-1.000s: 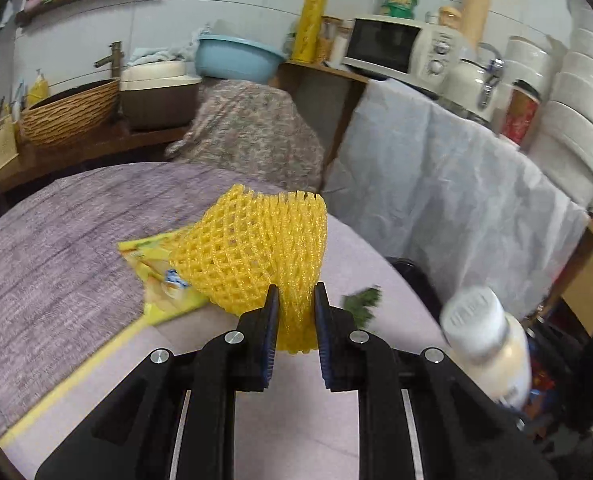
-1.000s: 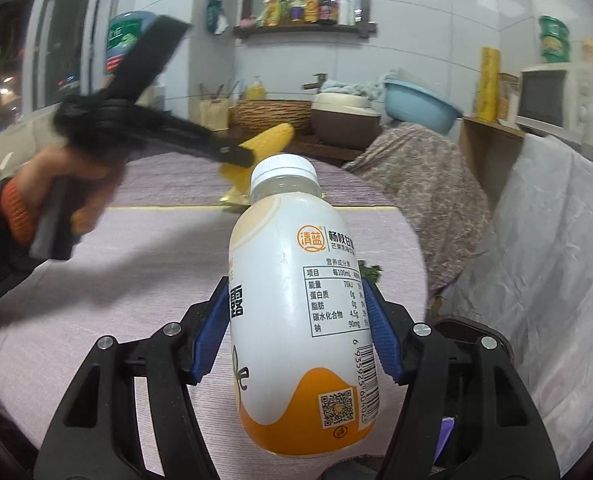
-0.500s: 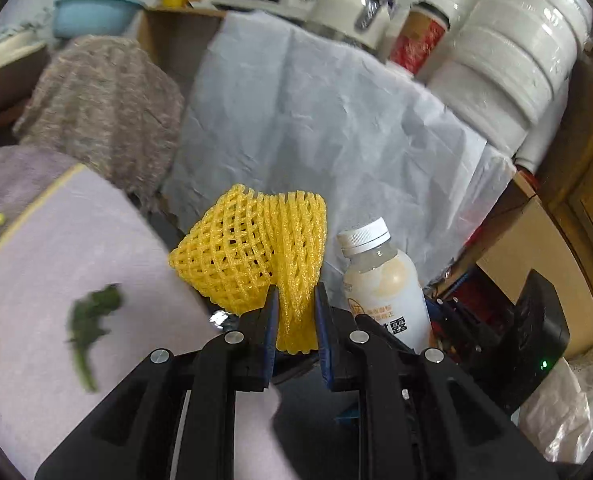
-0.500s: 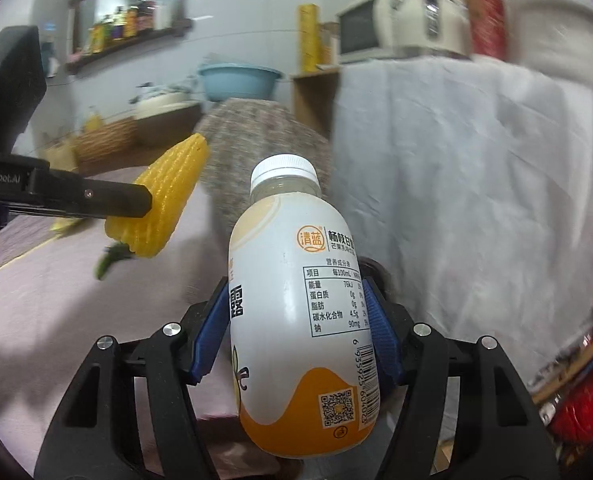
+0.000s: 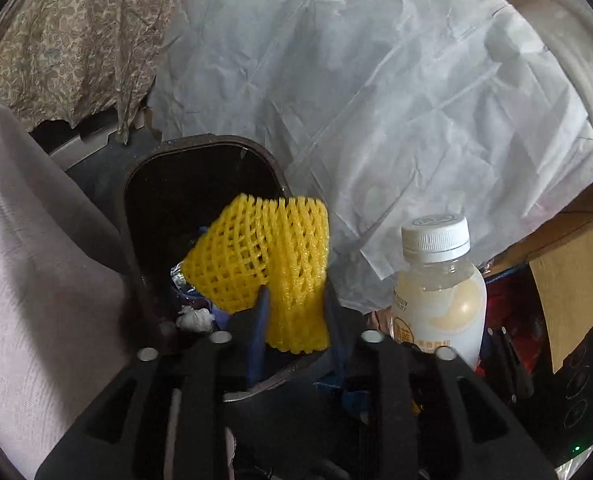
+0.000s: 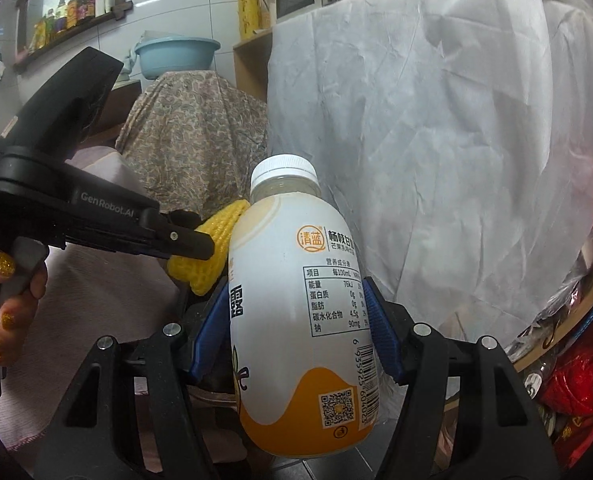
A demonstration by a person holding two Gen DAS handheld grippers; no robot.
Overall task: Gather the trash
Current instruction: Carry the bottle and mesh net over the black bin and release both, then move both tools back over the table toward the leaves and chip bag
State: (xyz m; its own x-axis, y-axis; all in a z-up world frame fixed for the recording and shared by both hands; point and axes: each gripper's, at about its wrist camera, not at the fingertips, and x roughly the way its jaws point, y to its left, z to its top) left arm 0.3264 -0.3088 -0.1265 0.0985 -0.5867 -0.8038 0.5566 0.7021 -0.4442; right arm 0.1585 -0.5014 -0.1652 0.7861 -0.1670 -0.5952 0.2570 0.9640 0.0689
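My left gripper (image 5: 296,312) holds a yellow foam fruit net (image 5: 264,256) between its fingers, right over the open mouth of a dark trash bin (image 5: 200,152). The jaws have widened and sit loosely beside the net. Crumpled trash lies inside the bin (image 5: 194,318). My right gripper (image 6: 296,312) is shut on a white and orange drink bottle (image 6: 304,320) with a white cap, held upright just right of the bin. The bottle also shows in the left wrist view (image 5: 436,296). The left gripper (image 6: 192,246) and the net (image 6: 212,256) show in the right wrist view.
A pale pink tablecloth edge (image 5: 36,260) hangs to the left of the bin. A white crumpled sheet (image 5: 376,100) covers furniture behind it. A patterned brown cloth (image 5: 76,40) drapes at the back left. Cardboard (image 5: 568,288) and red bags (image 6: 576,380) lie to the right.
Both grippers swung right from the table and tilted down over the bin. The left jaws have spread wider around the net. The bottle stays gripped.
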